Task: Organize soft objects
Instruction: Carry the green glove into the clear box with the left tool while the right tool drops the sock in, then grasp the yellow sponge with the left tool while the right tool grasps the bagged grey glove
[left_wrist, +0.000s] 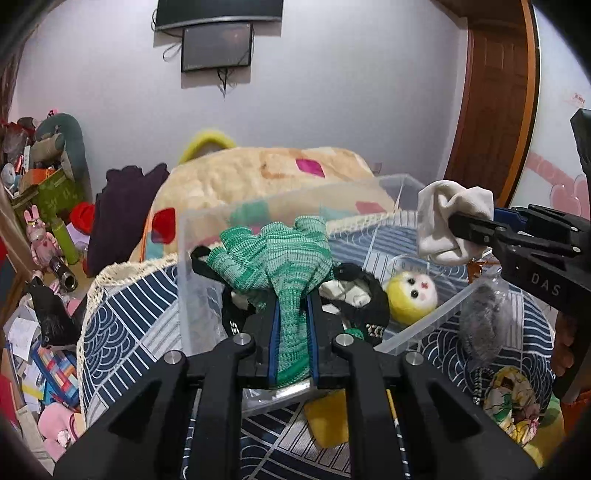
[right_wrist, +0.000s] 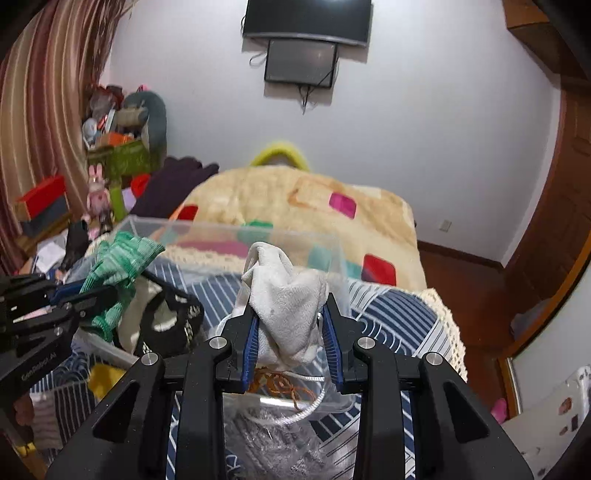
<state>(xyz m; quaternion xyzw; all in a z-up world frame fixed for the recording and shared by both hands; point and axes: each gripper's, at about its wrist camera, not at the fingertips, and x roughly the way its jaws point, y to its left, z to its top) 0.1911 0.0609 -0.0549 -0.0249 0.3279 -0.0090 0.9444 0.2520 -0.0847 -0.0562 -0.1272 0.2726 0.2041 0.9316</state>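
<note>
The left gripper (left_wrist: 291, 295) is clamped on a green knitted sock (left_wrist: 284, 254), its blue-lined jaws pinching the narrow leg so the wider part fans out above the clear plastic storage box (left_wrist: 424, 328). The right gripper (right_wrist: 291, 314) is closed on a bunched white terry sock (right_wrist: 284, 295) – seen from the left wrist, it hangs over the box's right edge. The box rests on a navy-and-white patterned cloth with a cream lace border (left_wrist: 129, 325) and already holds a round yellow plush doll with a white face (left_wrist: 410, 295) at its right end, beside a black-and-cream fabric item (left_wrist: 354, 291). A fluffy grey pouch (left_wrist: 480, 325) lies on the cloth just outside the box's right corner. Behind – a beige fleece blanket with coloured squares (left_wrist: 258, 173).
</note>
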